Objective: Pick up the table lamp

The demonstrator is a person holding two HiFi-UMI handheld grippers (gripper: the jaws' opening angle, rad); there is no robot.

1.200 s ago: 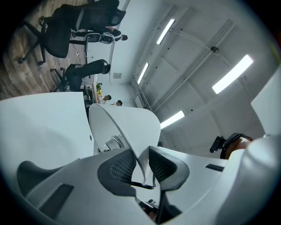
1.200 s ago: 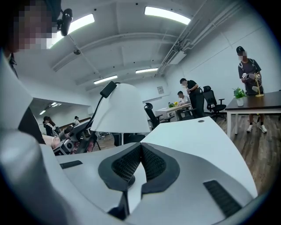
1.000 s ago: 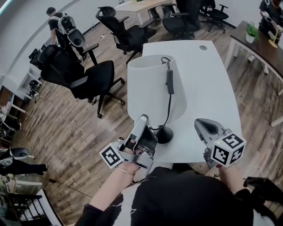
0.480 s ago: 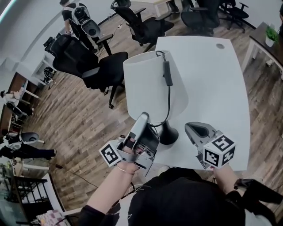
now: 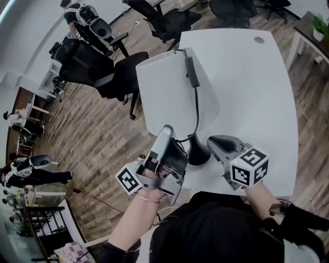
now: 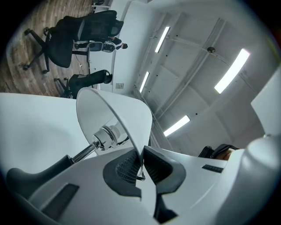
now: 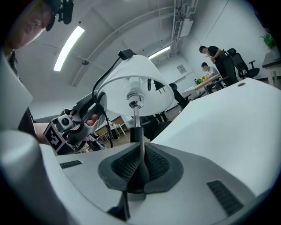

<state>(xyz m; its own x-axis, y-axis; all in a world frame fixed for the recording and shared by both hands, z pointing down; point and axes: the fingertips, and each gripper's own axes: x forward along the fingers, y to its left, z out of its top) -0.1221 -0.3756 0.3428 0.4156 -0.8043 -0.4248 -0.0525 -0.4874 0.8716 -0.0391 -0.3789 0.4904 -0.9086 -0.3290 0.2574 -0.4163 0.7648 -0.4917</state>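
The left tongs [image 6: 141,161] have just been closing and now pinch the lower rim of the table lamp's white shade [image 6: 115,115], whose thin edge runs straight down between the two ribbed pads. The right tongs [image 7: 137,169] are closed, pads together, and point at the lamp's thin metal stem [image 7: 136,116], which rises at 12 o'clock just beyond their tips; whether they touch it I cannot tell. In the head view the table lamp [image 5: 169,97] fills the middle of the picture, its black round base [image 5: 199,154] at the near left corner of the white desk [image 5: 252,92], between the two tongs. The left tongs come in from 7 o'clock of the base and the right from 4 o'clock. A black cord with an inline switch [image 5: 191,72] lies over the shade and runs toward 12 o'clock. Out at 10 o'clock, black office chairs [image 5: 92,67] stand on the wooden floor [image 5: 92,138], and a person [image 5: 77,13] stands at 11 o'clock.
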